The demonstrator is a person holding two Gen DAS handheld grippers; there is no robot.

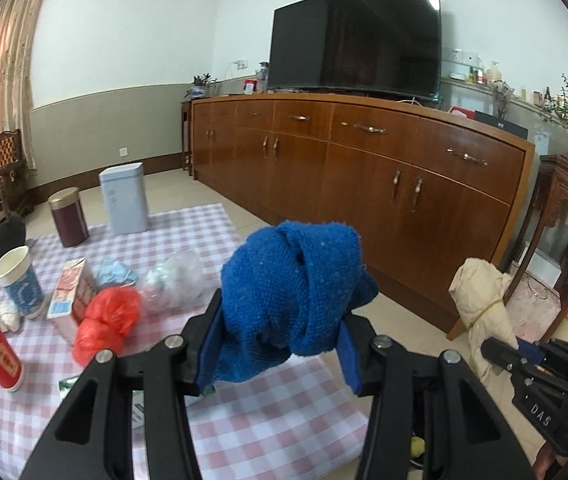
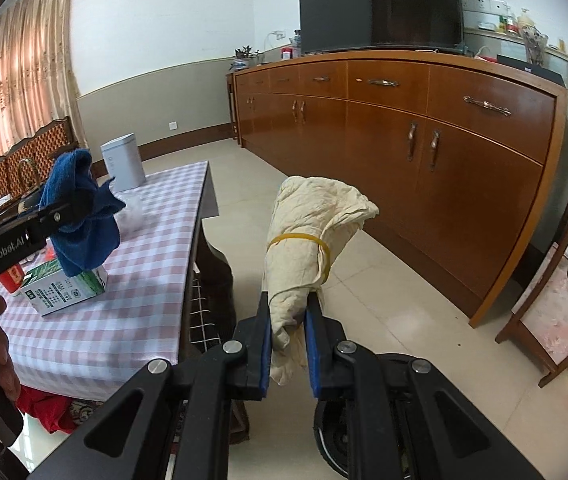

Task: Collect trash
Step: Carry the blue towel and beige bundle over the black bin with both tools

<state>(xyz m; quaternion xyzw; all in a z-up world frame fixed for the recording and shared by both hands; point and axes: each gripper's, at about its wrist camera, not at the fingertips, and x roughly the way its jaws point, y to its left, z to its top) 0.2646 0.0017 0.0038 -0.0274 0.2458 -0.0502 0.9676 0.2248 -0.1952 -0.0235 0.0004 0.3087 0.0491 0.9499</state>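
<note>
both grippers carried soft cloth bundles beside the table.
the left gripper (image 1: 280, 344) was clamped on a blue rag (image 1: 295, 292), the right gripper (image 2: 288, 344) on a cream rag (image 2: 307, 236) bound by a rubber band; both looked light, limp, best pinched mid-bundle. two paper cups (image 1: 18, 280) stood open on the table (image 1: 244, 420), contents unseen.

Both grippers are black linkage frames with silver screws; blue pads (image 2: 264, 344) line the fingers, and white lettering marks their sides.
</note>
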